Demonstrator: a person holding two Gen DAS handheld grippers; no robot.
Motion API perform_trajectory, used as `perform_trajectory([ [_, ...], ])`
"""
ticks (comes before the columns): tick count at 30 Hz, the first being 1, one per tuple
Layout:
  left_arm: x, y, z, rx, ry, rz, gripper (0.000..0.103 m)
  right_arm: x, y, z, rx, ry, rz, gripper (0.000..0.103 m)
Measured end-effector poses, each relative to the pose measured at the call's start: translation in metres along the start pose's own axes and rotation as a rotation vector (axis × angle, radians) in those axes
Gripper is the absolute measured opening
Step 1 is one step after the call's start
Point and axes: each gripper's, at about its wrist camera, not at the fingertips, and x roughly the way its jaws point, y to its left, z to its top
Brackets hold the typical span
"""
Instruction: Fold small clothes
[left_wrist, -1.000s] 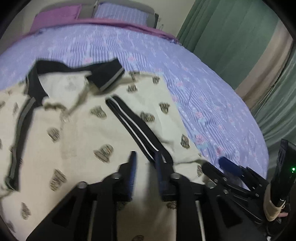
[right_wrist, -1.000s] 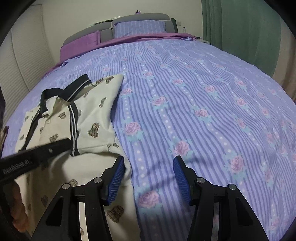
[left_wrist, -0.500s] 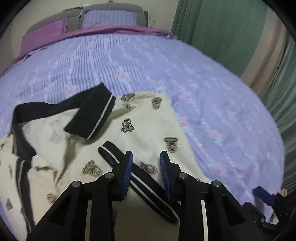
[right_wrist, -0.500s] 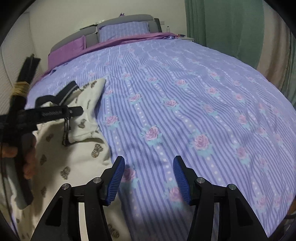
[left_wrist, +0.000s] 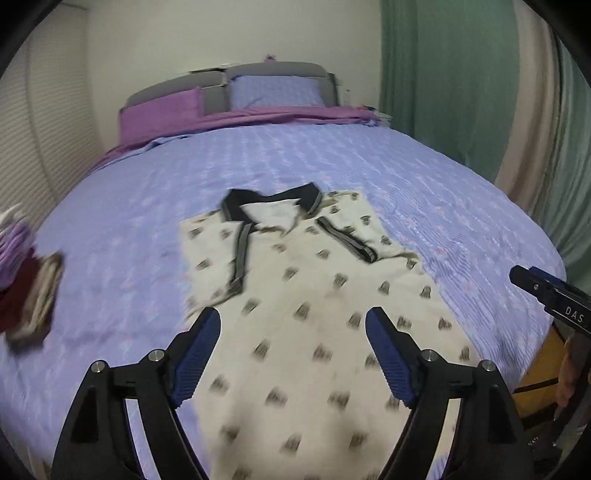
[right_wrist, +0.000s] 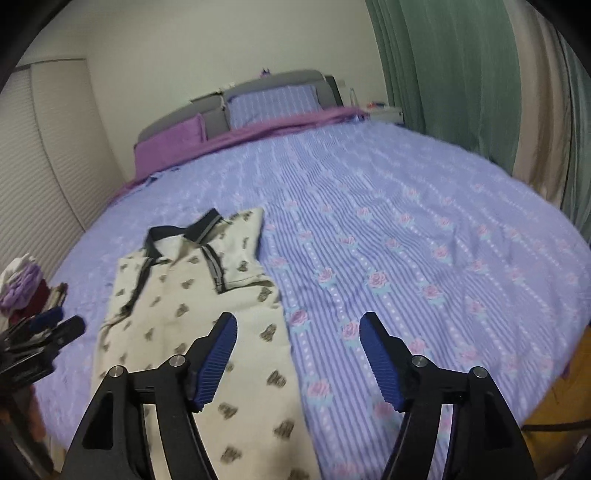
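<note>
**Operator:** Where was the garment?

**Inspector:** The cream polo shirt with a dark collar and small dark printed motifs (left_wrist: 317, 295) lay flat on the purple striped, rose-patterned bedspread (left_wrist: 129, 229), centred in the left wrist view and at lower left in the right wrist view (right_wrist: 192, 314). Its collar pointed toward the grey padded headboard (left_wrist: 258, 72) at the top of the frame. One sleeve was folded inward across the chest.

**Operator:** State of the tools?

**Inspector:** The left gripper (left_wrist: 293, 328) had its blue ribbed pads (left_wrist: 195, 354) spread wide apart, holding nothing, above the shirt's lower half. The right gripper (right_wrist: 297, 334) was likewise spread wide and held nothing, above the shirt's right edge and the bare bedspread (right_wrist: 424, 258).

**Operator:** Other items?

**Inspector:** A stack of folded clothes in purple, dark red and brown (left_wrist: 26, 280) sat at the left edge of the frame. Green curtains (right_wrist: 461, 74) hung at upper right.
</note>
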Motion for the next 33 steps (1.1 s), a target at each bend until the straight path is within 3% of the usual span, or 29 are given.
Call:
perform_trajectory([
  [4,-0.039,0.020,-0.035,-0.031,-0.010,0.062,0.085,-0.021,0.005,-0.023,0.019,0.005,0.023,0.070],
  [9,-0.055,0.036,-0.084,-0.075,0.043,0.104,0.085,-0.034,0.011,-0.065,-0.006,0.043,0.009,0.070],
  [14,-0.048,0.042,-0.130,-0.112,0.099,0.108,0.085,-0.036,0.010,-0.100,-0.024,0.078,-0.002,0.070],
  [17,-0.039,0.049,-0.155,-0.166,0.147,0.072,0.084,-0.033,0.002,-0.118,0.019,0.088,0.004,0.070],
  [21,-0.030,0.052,-0.170,-0.192,0.172,0.058,0.081,-0.025,-0.001,-0.135,0.011,0.113,-0.013,0.070],
  [29,0.003,0.063,-0.188,-0.293,0.263,-0.002,0.057,-0.007,-0.018,-0.142,0.075,0.163,-0.031,0.068],
  [33,0.014,0.063,-0.195,-0.324,0.299,-0.032,0.050,0.000,-0.018,-0.145,0.062,0.186,-0.025,0.059],
])
